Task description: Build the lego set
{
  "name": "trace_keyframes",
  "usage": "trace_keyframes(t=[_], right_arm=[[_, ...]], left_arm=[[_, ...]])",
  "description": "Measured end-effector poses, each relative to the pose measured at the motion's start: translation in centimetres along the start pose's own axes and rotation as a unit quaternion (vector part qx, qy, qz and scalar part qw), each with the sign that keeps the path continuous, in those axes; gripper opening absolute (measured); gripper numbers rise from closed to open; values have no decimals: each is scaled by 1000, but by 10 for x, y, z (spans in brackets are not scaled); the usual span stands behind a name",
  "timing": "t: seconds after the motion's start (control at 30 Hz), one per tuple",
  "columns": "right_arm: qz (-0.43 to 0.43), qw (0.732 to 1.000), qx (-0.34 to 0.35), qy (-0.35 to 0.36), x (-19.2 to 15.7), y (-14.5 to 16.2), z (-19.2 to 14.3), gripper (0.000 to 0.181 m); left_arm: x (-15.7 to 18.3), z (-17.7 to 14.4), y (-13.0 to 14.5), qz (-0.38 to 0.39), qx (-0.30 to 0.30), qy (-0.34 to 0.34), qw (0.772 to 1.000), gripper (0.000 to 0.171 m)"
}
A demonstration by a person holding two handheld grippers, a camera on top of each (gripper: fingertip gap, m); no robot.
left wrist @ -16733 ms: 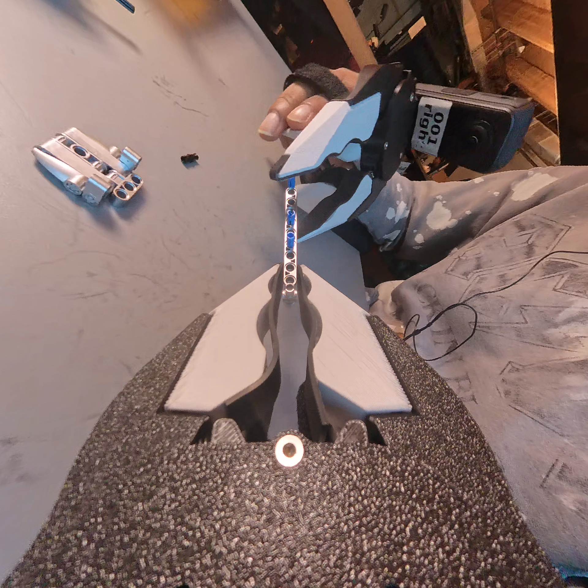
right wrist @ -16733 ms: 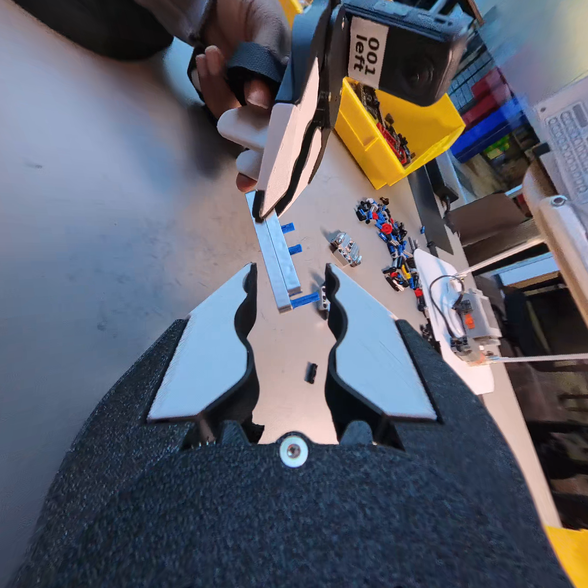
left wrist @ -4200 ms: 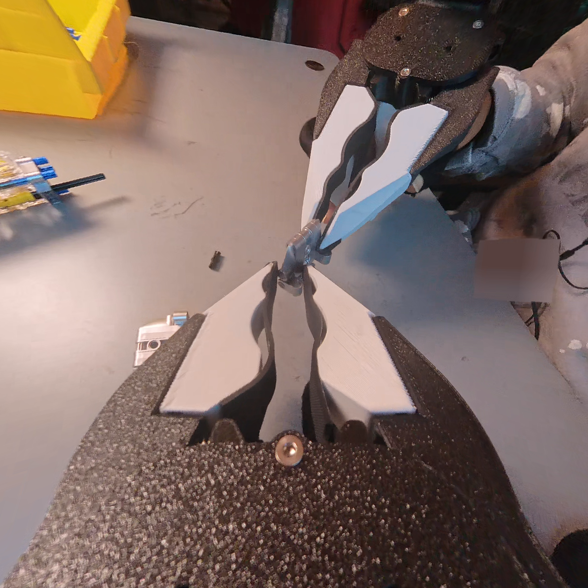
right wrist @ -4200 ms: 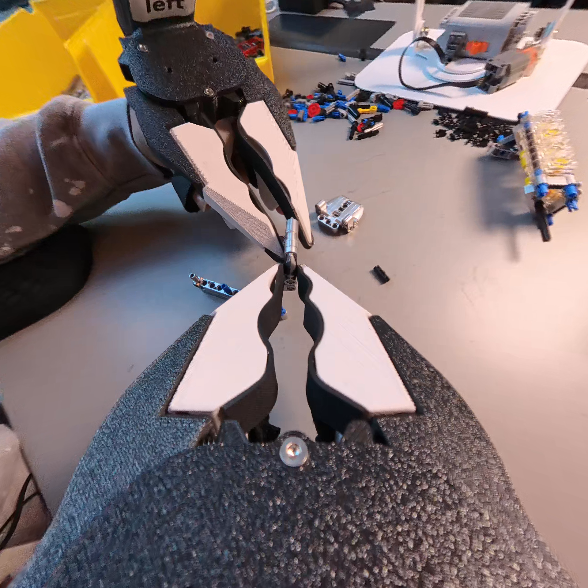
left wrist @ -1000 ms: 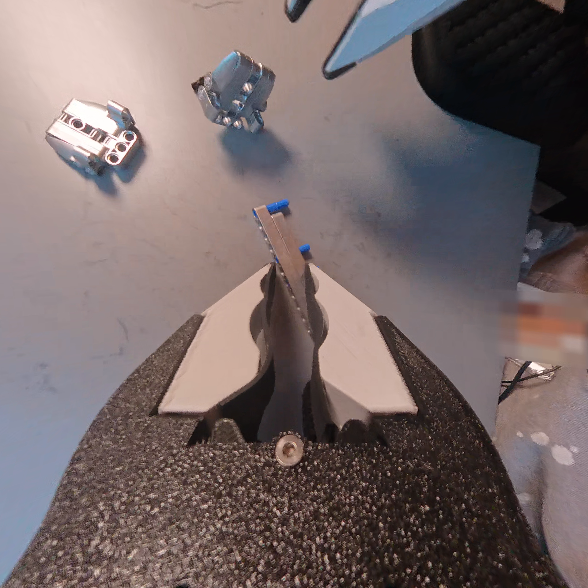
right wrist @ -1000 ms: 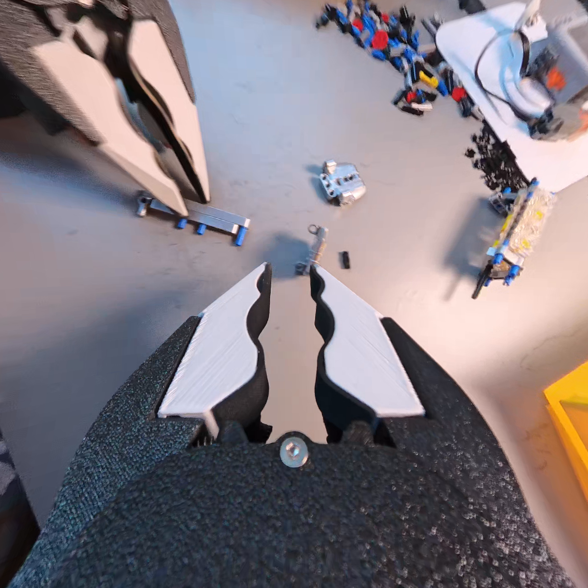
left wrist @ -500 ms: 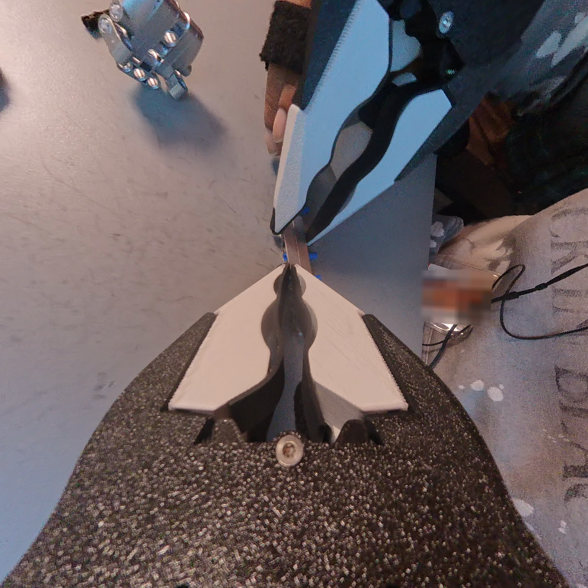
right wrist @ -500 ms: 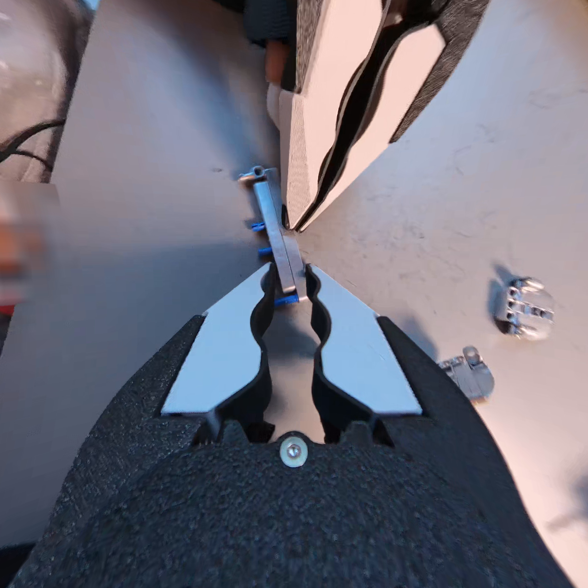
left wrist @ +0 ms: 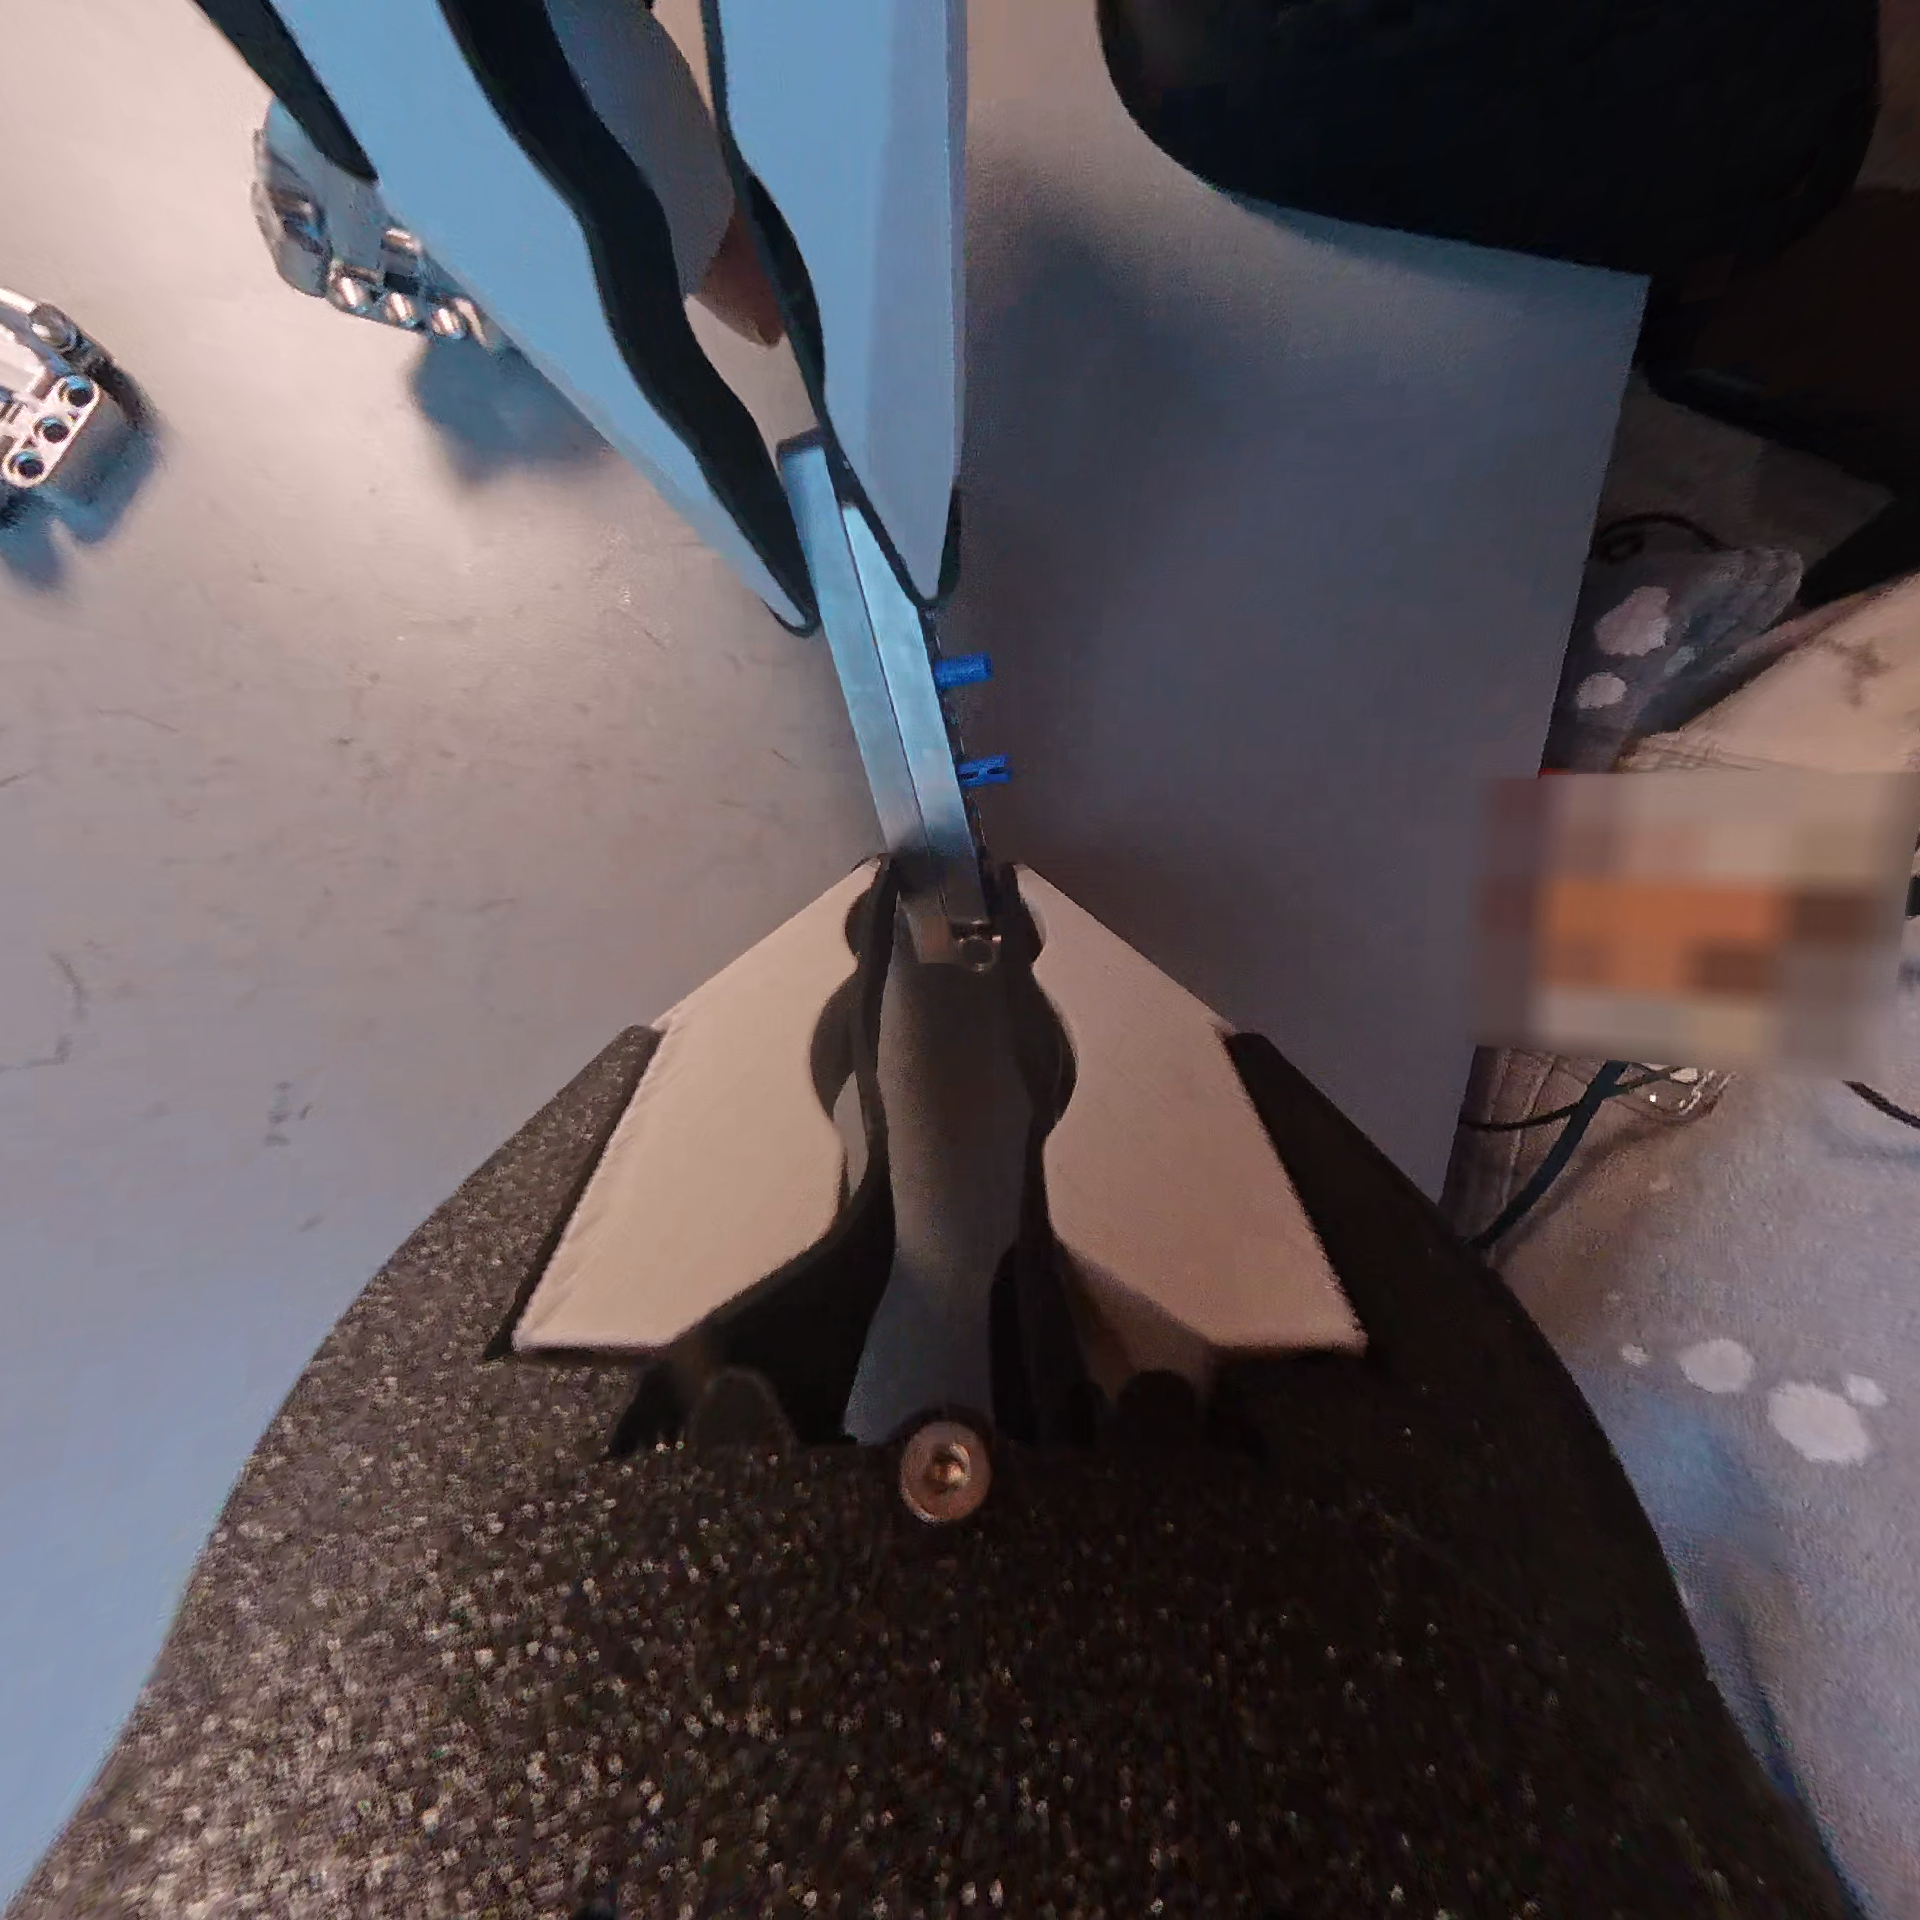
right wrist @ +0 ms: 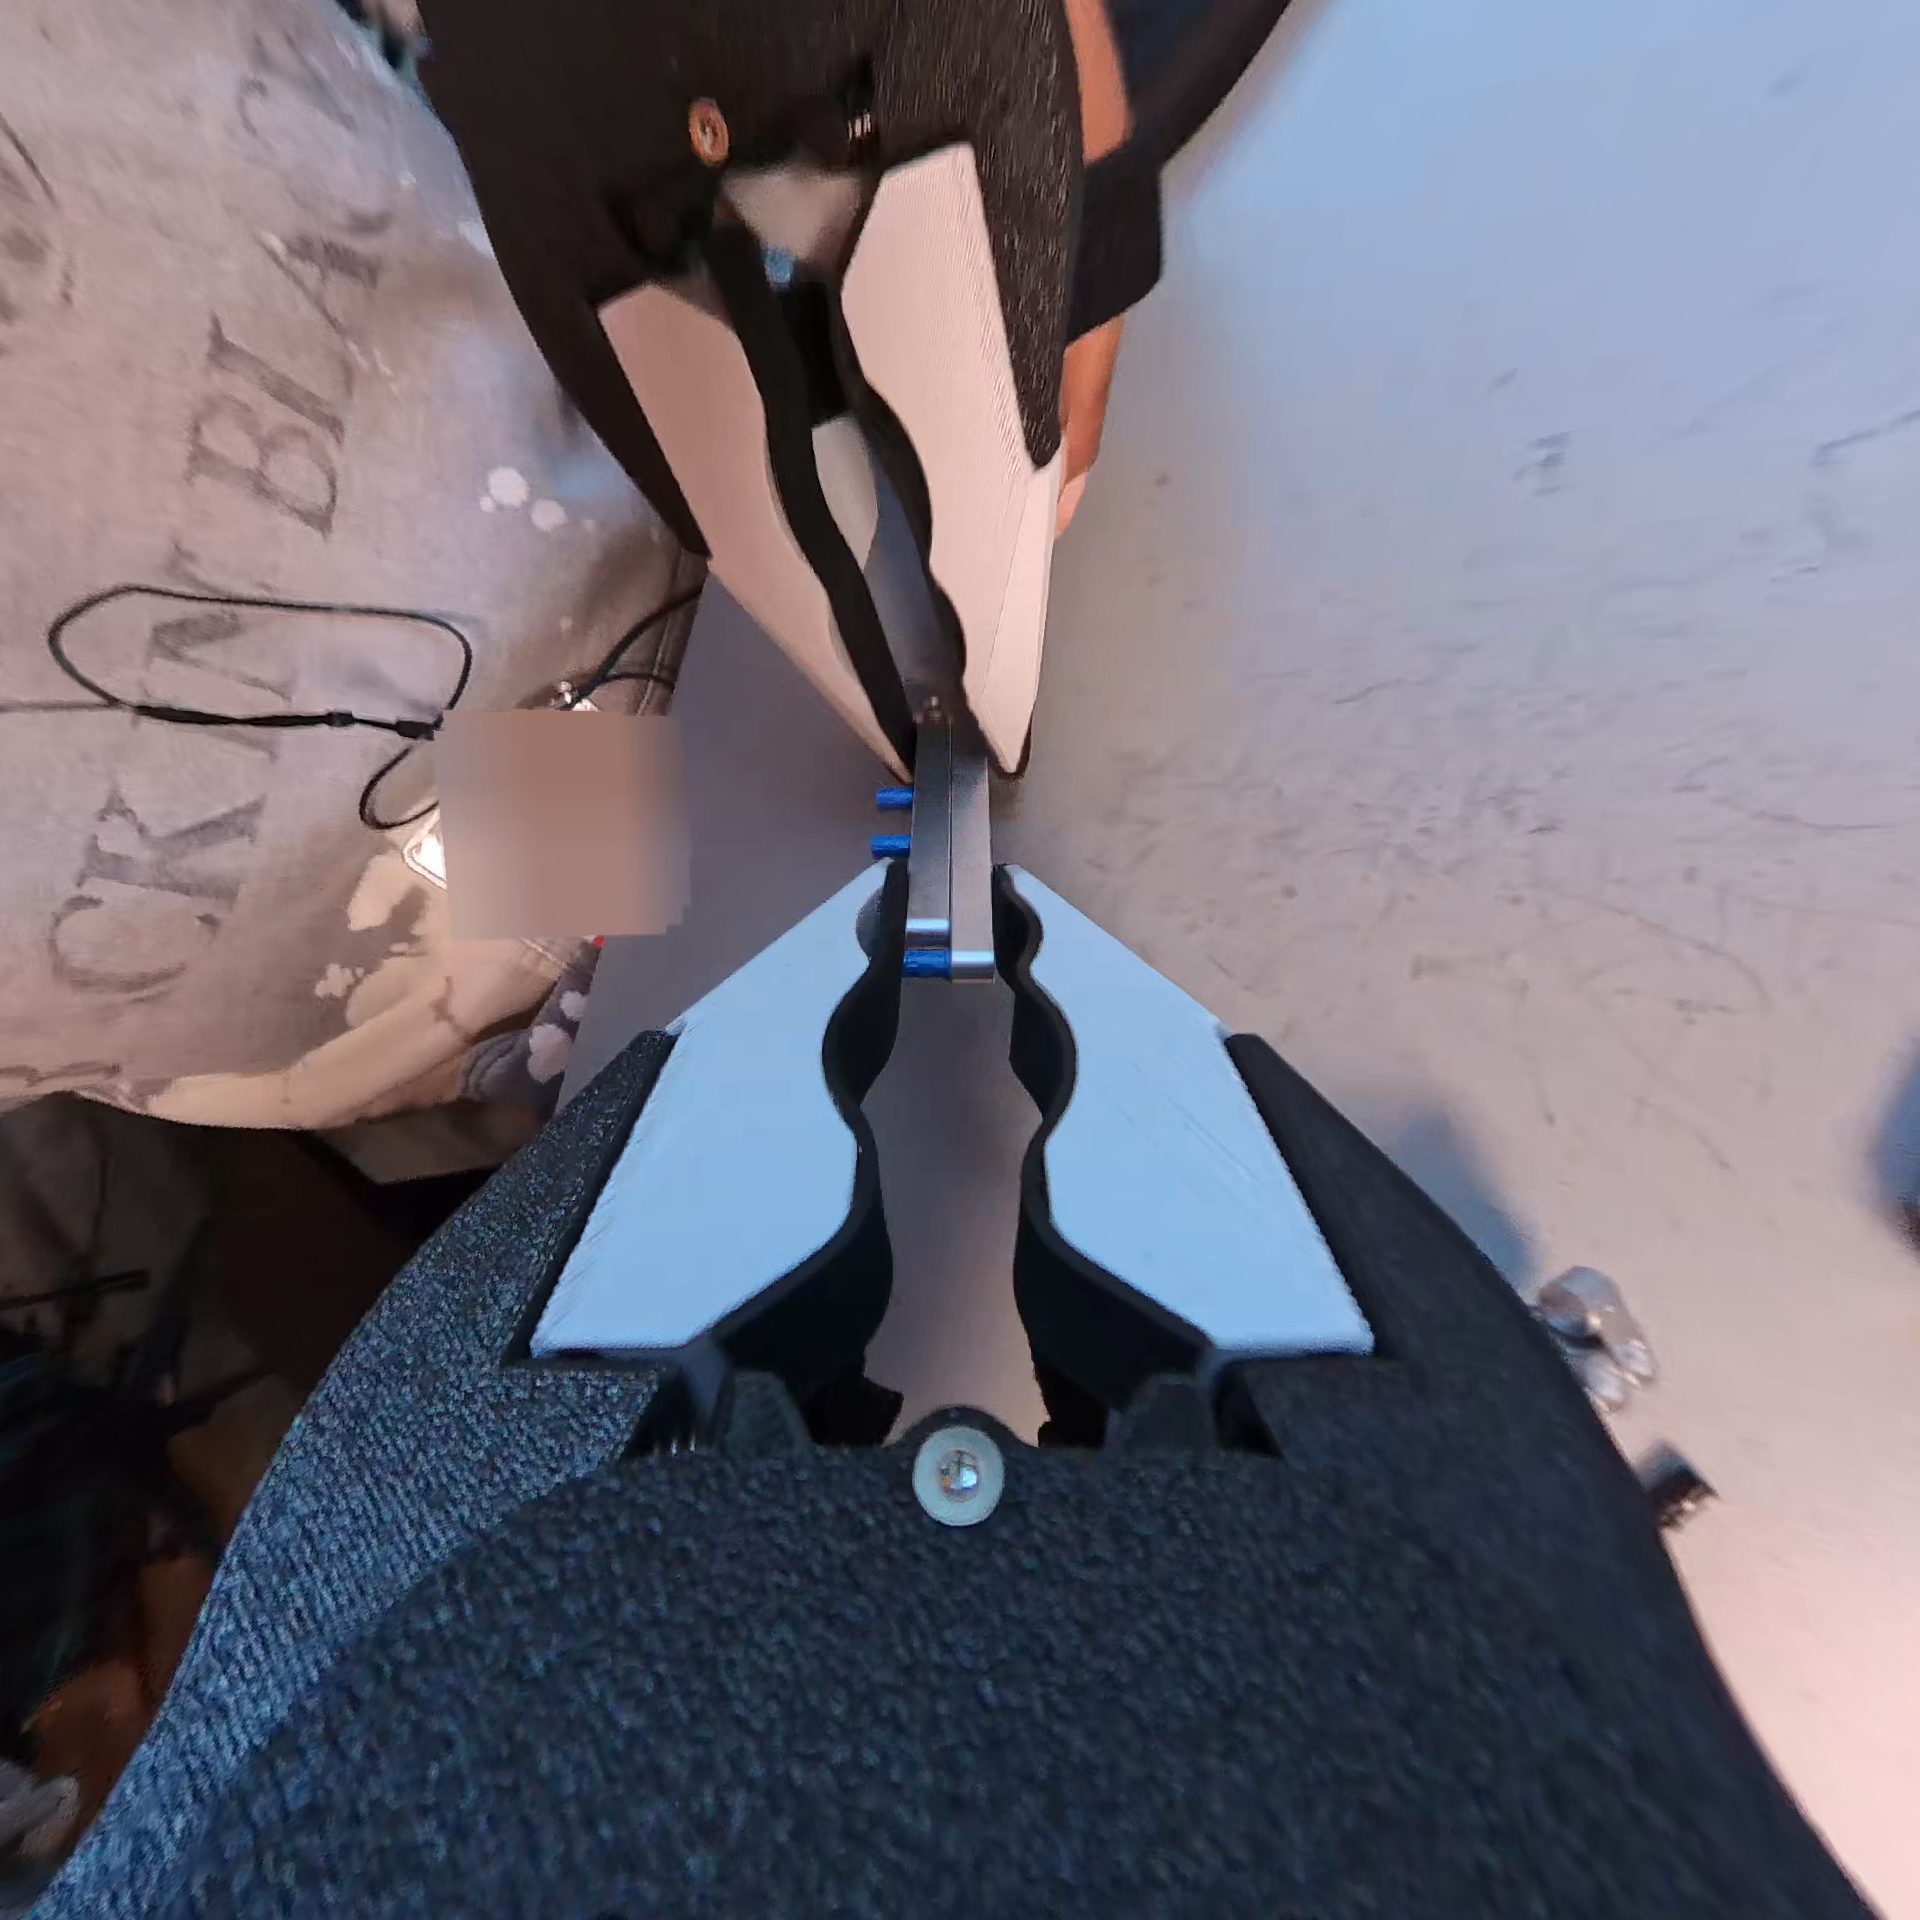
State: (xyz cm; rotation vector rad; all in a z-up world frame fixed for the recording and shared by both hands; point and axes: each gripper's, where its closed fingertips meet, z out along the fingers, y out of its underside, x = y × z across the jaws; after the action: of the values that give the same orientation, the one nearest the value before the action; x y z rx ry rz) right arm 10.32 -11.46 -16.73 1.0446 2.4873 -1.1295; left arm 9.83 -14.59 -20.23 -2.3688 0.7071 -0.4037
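I hold one long silver beam (left wrist: 902, 717) by both ends, above the grey counter (left wrist: 312, 831) near its edge. My left tool (left wrist: 945, 914) has its tips pressed in on the near end of the beam, so that end sits pinched between them. My right tool (right wrist: 943, 925) comes from the opposite side and pinches the other end the same way, its two fingers nearly parallel around the metal. Held at both ends, the beam is kept level and steady between the tools. Short blue pins (left wrist: 966, 717) stick out from one side of the beam, pointing toward my body, clear of both grips. Two shiny silver block pieces (left wrist: 364, 281) lie apart on the counter behind the right tool.
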Motion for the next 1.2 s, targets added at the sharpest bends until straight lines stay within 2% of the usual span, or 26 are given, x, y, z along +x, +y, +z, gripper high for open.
trace_keyframes(t=[0.07, 0.1, 0.17, 0.23, 0.33, 0.47, 0.53, 0.57, 0.6, 0.73, 0.87, 0.97, 1.07, 1.13, 1.2], right_arm=[[-2, 999, 21, 35, 11, -4, -4, 15], [-16, 996, 30, 81, 21, -4, -7, 7], [-43, 984, 81, 156, 29, -14, -17, 12], [-60, 967, 115, 220, 26, -17, -29, 26], [-150, 933, 97, 313, 8, -9, -29, 30], [-243, 885, 21, 395, 7, 1, -2, 32], [-282, 859, -10, 427, 15, 1, 6, 28], [-293, 853, -24, 431, 19, 1, 8, 18], [-303, 856, -40, 418, 21, 3, 13, 10], [-332, 885, -85, 314, 19, 2, 22, 6], [-377, 881, -191, 211, 32, -2, 19, 6], [-402, 867, -262, 135, 40, -5, 24, 6], [-410, 854, -306, 95, 51, -5, 26, 7], [-402, 860, -303, 87, 55, -5, 28, 12], [-390, 875, -270, 98, 57, -8, 28, 18]], left_arm=[[-6, 0, 1, -68, 10, 5, 998, 16], [-8, -1, 2, -105, 16, 15, 994, 15], [-10, -3, 0, -173, 36, 41, 983, 14], [-14, -6, -1, -219, 48, 55, 973, 14], [-18, -8, -4, -252, 58, 68, 964, 13], [-14, -8, -14, -280, 79, 110, 950, 13], [-11, -8, -19, -287, 88, 127, 945, 13], [-9, -7, -21, -285, 90, 128, 946, 13], [-8, -7, -21, -280, 91, 123, 948, 14], [-5, -15, -16, -213, 93, 83, 969, 16], [-2, -19, -2, -136, 62, 26, 988, 24], [-8, -13, 6, -147, 41, -9, 988, 21], [-12, -9, 6, -169, 37, -27, 984, 19], [-10, -5, 4, -176, 42, -19, 983, 18], [-9, -3, 2, -181, 50, -16, 982, 18]])
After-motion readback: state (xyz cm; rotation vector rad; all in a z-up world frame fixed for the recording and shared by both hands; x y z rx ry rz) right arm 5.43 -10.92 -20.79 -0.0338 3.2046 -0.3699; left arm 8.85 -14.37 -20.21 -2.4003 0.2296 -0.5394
